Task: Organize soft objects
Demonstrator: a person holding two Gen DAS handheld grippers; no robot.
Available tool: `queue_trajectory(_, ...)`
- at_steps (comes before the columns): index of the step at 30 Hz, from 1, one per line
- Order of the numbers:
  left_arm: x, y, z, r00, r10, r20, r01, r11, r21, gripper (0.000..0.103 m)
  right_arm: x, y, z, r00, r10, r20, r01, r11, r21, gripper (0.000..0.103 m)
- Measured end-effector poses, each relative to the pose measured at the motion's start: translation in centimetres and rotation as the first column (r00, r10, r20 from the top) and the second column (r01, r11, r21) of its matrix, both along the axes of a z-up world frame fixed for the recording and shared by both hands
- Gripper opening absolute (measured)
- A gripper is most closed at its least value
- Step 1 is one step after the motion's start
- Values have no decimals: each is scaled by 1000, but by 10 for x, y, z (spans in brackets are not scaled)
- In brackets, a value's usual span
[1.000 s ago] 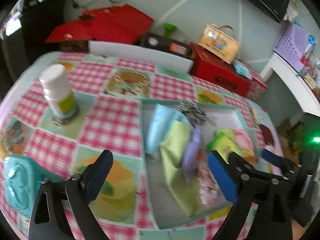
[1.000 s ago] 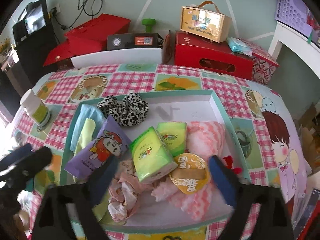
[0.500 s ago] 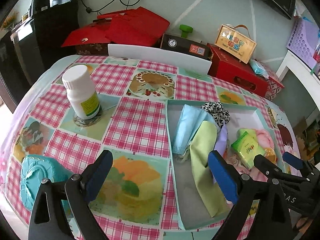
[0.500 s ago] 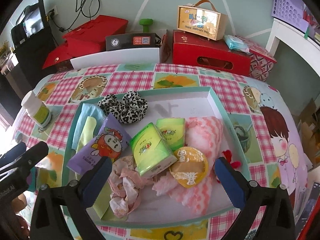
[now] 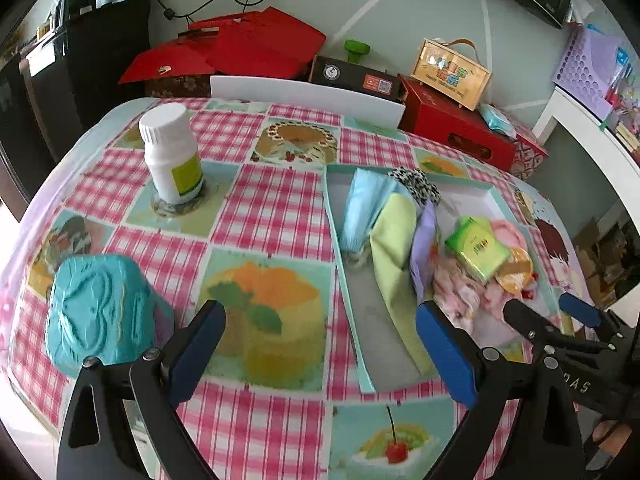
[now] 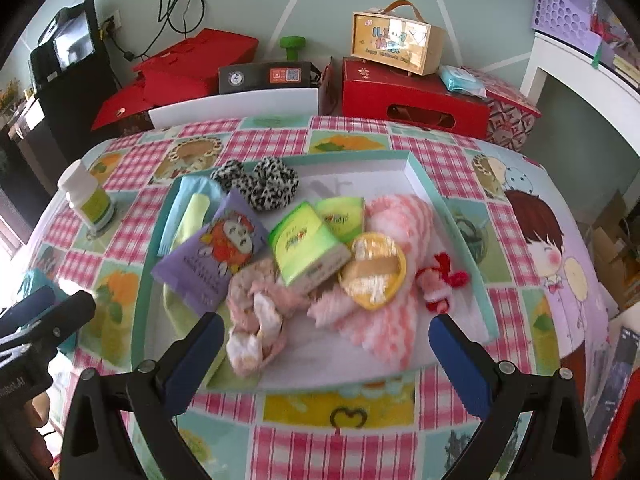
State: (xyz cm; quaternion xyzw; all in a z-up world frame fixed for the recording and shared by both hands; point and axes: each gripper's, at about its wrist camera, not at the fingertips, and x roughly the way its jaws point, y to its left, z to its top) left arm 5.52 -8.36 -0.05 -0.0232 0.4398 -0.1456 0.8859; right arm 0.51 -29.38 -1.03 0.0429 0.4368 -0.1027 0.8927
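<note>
We see a tray (image 6: 454,216) on the tabletop (image 5: 276,216), tissue packs (image 6: 306,246) inside it, a bottle (image 5: 172,154) to its left

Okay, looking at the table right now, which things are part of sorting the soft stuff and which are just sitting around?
Part of the job:
- shallow teal-rimmed tray
- leopard-print fabric scrunchie
- purple cartoon tissue pack
- green tissue pack
- pink striped fluffy cloth
- crumpled pink fabric

Just lying about:
- white plastic pill bottle
- teal embossed container
- red cardboard boxes
</note>
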Motion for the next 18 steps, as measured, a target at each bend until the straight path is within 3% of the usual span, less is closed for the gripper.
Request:
queue_trajectory(7,-20,12,7,1000,16,12,-16,1000,-3,96,-26,15,-12,999,23,-31,-23,1000,-4,103)
queue_trajectory(18,-45,32,9,995,91,47,-97,986,138,96,-52,44,-26,995,82,-59,-84,996,-20,103)
